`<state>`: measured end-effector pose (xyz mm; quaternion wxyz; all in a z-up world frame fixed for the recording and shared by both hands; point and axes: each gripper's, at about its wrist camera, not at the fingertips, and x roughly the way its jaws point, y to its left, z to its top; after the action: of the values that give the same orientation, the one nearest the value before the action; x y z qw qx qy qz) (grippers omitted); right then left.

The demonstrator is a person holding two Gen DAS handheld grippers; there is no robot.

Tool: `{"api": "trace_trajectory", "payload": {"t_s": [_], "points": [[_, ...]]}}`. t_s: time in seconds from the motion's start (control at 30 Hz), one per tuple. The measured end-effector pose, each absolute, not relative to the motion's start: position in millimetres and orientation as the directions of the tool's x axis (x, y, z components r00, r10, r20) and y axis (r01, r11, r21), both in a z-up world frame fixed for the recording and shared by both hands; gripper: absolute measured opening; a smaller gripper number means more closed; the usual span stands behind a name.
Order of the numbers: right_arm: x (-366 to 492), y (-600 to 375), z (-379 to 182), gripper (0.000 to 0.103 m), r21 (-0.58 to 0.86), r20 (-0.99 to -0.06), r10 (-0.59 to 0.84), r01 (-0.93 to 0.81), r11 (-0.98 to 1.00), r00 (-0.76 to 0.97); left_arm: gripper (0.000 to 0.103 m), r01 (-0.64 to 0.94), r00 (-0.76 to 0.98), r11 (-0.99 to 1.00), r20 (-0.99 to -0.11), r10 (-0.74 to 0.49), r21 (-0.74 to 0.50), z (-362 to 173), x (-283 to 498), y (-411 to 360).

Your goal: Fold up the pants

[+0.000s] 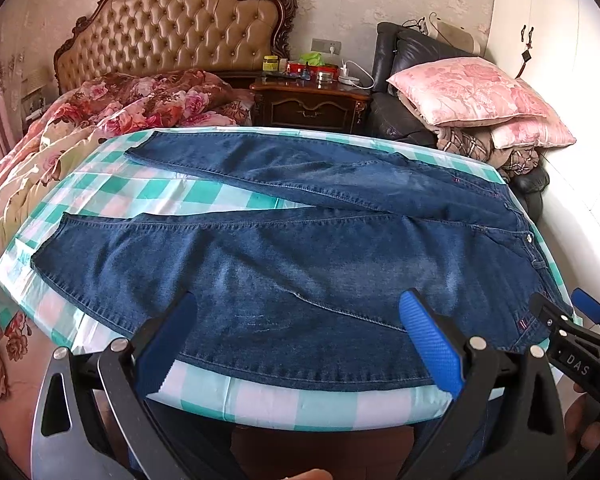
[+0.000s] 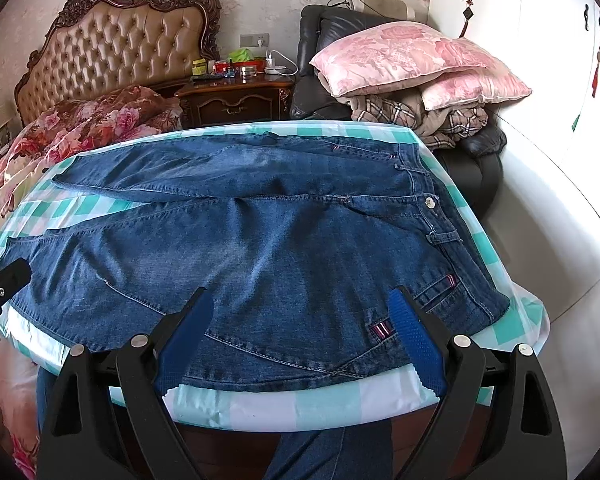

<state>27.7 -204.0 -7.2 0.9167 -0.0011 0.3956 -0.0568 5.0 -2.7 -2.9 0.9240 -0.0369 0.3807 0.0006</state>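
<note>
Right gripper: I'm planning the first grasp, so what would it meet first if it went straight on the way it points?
Most likely the blue denim jeans, near the hip with the striped pocket tab, spread flat on the checked tablecloth. The right gripper is open, nothing between its fingers; depth is uncertain.

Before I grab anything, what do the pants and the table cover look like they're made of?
The pants look like blue denim: a matte, faded weave with contrast stitched seams, a metal waist button and belt loops. The table cover looks like thin plastic sheeting, though it could be coated cloth: its green and white checks carry a soft sheen and it creases crisply at the edge.
</note>
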Motion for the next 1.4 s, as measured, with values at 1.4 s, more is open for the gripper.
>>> {"api": "trace_trajectory", "payload": {"t_s": [1.4], "points": [[30.4,-203.7,-8.6,0.087,-0.045,-0.73,-0.102,0.101,0.994,0.676,0.101,-0.034,0.706,0.996,-0.707,-0.03,-0.076,-4.8,6.4,4.0]]}}
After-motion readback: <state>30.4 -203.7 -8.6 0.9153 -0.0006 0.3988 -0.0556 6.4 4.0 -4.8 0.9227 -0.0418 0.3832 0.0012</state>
